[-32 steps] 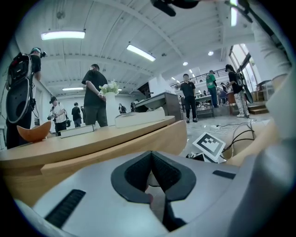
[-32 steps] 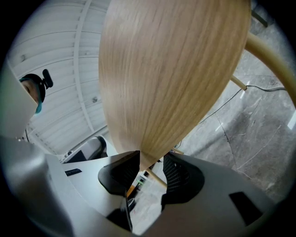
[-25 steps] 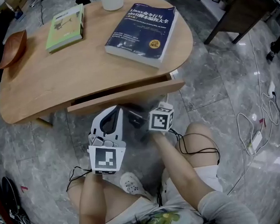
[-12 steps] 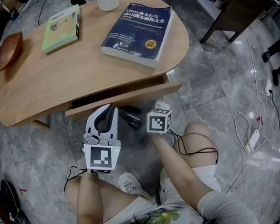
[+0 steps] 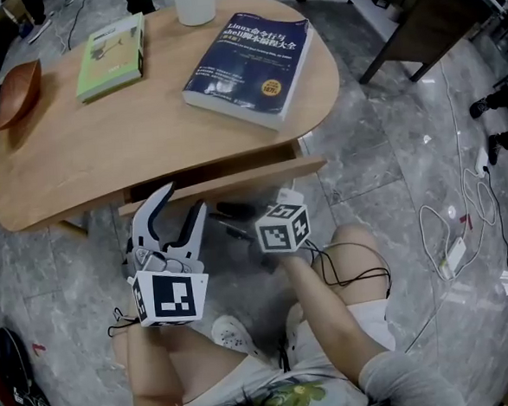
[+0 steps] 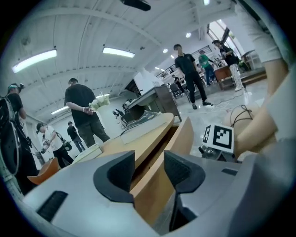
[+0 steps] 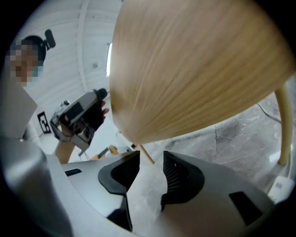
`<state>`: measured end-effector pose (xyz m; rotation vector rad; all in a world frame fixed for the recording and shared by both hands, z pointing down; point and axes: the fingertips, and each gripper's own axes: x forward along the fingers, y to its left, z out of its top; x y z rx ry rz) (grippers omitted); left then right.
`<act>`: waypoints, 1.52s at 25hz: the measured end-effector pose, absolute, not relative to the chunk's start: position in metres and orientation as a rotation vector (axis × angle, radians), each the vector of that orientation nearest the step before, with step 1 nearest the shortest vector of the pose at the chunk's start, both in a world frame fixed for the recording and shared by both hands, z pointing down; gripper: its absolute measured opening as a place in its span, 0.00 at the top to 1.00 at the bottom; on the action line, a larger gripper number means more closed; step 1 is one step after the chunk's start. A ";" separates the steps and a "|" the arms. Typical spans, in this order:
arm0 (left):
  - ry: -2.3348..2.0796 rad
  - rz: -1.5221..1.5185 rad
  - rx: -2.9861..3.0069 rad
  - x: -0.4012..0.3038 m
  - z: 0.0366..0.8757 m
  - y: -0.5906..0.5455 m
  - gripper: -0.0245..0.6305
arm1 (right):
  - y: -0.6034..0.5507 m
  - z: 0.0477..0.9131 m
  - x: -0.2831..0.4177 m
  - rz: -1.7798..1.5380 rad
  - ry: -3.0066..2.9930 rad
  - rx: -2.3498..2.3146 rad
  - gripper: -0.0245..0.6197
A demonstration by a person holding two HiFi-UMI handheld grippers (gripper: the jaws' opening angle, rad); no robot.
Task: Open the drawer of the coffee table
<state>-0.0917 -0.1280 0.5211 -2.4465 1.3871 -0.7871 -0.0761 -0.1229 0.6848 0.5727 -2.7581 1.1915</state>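
The wooden coffee table (image 5: 145, 127) has its drawer (image 5: 226, 181) pulled out a little at the near edge. My left gripper (image 5: 183, 198) is at the left part of the drawer front. Its jaws have just been opening and now stand wide; in the left gripper view the left gripper (image 6: 148, 169) has the drawer front's edge (image 6: 159, 180) showing in its gap, and the pads do not press on it. My right gripper (image 5: 235, 219) reaches under the drawer, its marker cube (image 5: 283, 228) behind it. The right gripper (image 7: 150, 171) is open and holds nothing, with wood (image 7: 194, 65) above it.
On the tabletop lie a blue book (image 5: 248, 55), a green book (image 5: 112, 53), a brown bowl (image 5: 16, 93) and a white container (image 5: 195, 1). The person's knees are just below the grippers. Cables (image 5: 452, 245) trail on the grey floor at the right. People (image 6: 85, 109) stand beyond the table.
The left gripper's jaws have spread apart, and that gripper has shifted left and rolled. The right gripper has slid a little to the left under the drawer.
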 end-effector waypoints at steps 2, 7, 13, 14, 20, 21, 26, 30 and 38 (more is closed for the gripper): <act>1.361 -0.875 -2.417 -0.095 0.531 -0.133 0.68 | -0.105 0.688 -0.080 0.980 -2.693 0.478 0.70; 1.204 -1.108 -2.388 -0.093 0.557 -0.135 0.68 | -0.079 0.654 -0.088 0.351 -2.619 0.364 0.70; 1.086 -1.245 -2.346 -0.089 0.562 -0.135 0.68 | -0.089 0.596 -0.070 -0.063 -2.538 0.442 0.70; 1.078 -1.266 -2.333 -0.090 0.564 -0.136 0.68 | -0.092 0.584 -0.067 -0.110 -2.541 0.466 0.70; 1.040 -1.294 -2.345 -0.086 0.571 -0.142 0.68 | -0.118 0.534 -0.046 -0.390 -2.470 0.600 0.70; 1.026 -1.313 -2.334 -0.086 0.573 -0.143 0.68 | -0.124 0.532 -0.043 -0.437 -2.430 0.605 0.70; 0.962 -1.394 -2.309 -0.085 0.579 -0.143 0.68 | -0.146 0.549 -0.037 -0.533 -2.257 0.531 0.70; 0.927 -1.421 -2.318 -0.084 0.579 -0.142 0.68 | -0.150 0.564 -0.035 -0.545 -2.200 0.485 0.71; 0.936 -1.388 -2.327 -0.081 0.579 -0.144 0.68 | -0.152 0.567 -0.034 -0.644 -2.155 0.394 0.75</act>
